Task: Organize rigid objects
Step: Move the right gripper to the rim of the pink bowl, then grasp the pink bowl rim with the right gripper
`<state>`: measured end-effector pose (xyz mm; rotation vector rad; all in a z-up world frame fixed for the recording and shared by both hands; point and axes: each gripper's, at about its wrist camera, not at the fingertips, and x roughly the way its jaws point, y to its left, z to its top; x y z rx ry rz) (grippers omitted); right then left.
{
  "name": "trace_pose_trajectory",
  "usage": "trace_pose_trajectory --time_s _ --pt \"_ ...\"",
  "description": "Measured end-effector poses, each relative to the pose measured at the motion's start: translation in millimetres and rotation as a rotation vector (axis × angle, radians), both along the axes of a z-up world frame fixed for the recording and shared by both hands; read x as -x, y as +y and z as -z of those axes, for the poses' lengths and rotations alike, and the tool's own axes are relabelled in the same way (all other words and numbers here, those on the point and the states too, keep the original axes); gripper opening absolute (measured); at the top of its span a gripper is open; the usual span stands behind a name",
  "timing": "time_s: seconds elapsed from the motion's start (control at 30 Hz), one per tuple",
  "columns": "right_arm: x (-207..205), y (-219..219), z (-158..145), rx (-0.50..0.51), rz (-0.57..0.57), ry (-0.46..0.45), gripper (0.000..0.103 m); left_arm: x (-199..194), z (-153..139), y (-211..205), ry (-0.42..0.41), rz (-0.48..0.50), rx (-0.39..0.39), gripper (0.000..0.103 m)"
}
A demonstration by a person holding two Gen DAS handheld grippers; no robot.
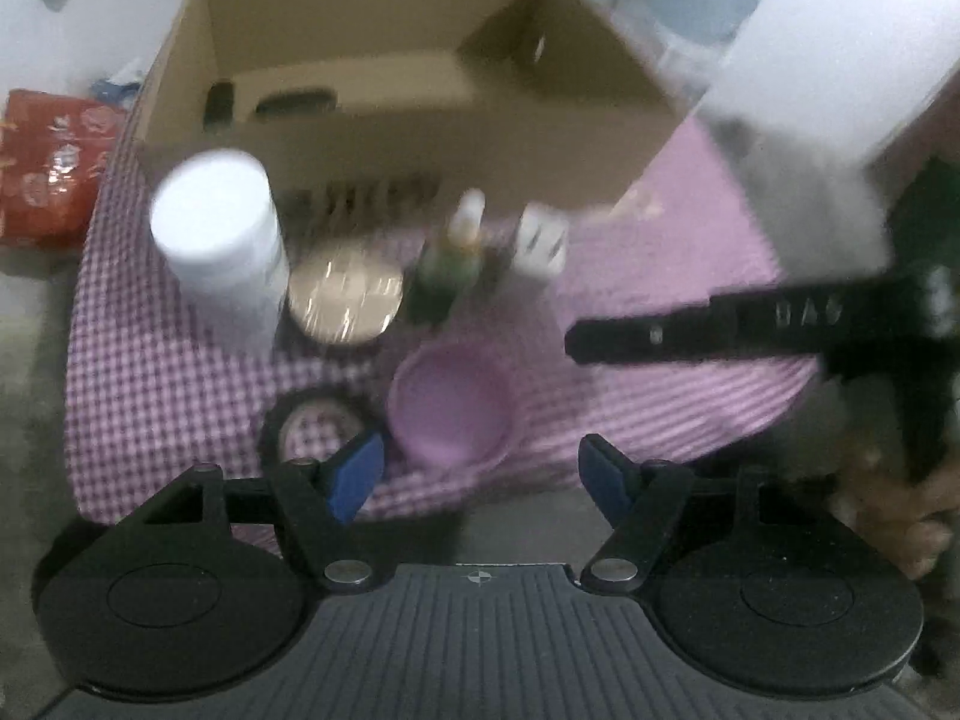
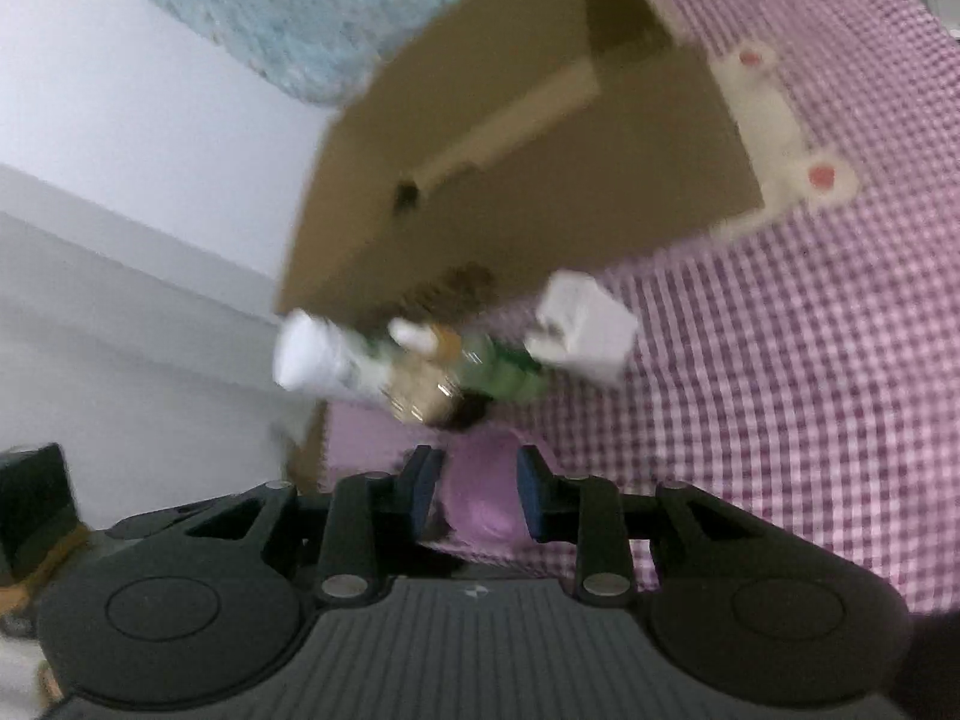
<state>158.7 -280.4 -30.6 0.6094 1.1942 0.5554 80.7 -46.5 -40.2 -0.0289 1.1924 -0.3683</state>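
While both frames are motion-blurred, a checked cloth (image 1: pixel 630 300) carries one open cardboard box (image 1: pixel 384 138) at its far edge, holding one dark object (image 1: pixel 294 103) and one smaller dark item (image 1: pixel 218 102), neither identifiable. Before the box stand one white bottle (image 1: pixel 219 234), one gold-lidded jar (image 1: pixel 345 297), one green bottle (image 1: pixel 450 267), one white plug (image 1: pixel 543 243), one black ring (image 1: pixel 315 426) and one empty pink bowl (image 1: pixel 450 402). Jaws of the left gripper (image 1: pixel 480 477) stand apart, gripping nothing; those of the right gripper (image 2: pixel 477 495) are narrowly parted astride the bowl, contact unclear.
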Motion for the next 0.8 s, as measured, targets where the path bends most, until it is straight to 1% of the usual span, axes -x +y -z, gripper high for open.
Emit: trace_pose_trajectory --time_s 0.03,0.13,0.27,0.37,0.43,0.53,0.6,0.8 --pt "5.9 4.4 3.9 0.018 -0.013 -0.005 0.032 0.8 7.7 -3.2 0.014 0.004 -0.014 0.072" --pt "4.5 20.6 10.9 0.072 -0.050 -0.022 0.032 0.4 25.7 -9.7 0.054 0.018 -0.011 0.071" --pt "3.6 35.3 22.2 0.139 -0.087 -0.036 0.031 5.3 37.4 -17.0 0.061 0.039 -0.018 0.071" --pt "0.0 50.5 31.2 0.177 -0.104 -0.031 0.027 6.4 40.0 -22.7 0.050 0.053 -0.017 0.071" --pt "-0.7 54.3 36.9 0.205 -0.111 -0.040 0.021 7.5 42.7 -24.3 0.052 0.049 -0.018 0.071" --pt "-1.0 52.9 43.7 0.214 -0.109 -0.035 0.014 3.3 47.2 -28.0 0.055 0.046 -0.024 0.070" --pt "-1.7 49.9 49.0 0.206 -0.103 -0.023 0.011 0.0 50.2 -30.6 0.055 0.049 -0.031 0.070" --pt "1.0 28.8 51.8 0.183 -0.082 -0.002 0.010 -5.3 56.8 -42.0 0.050 0.064 -0.020 0.070"
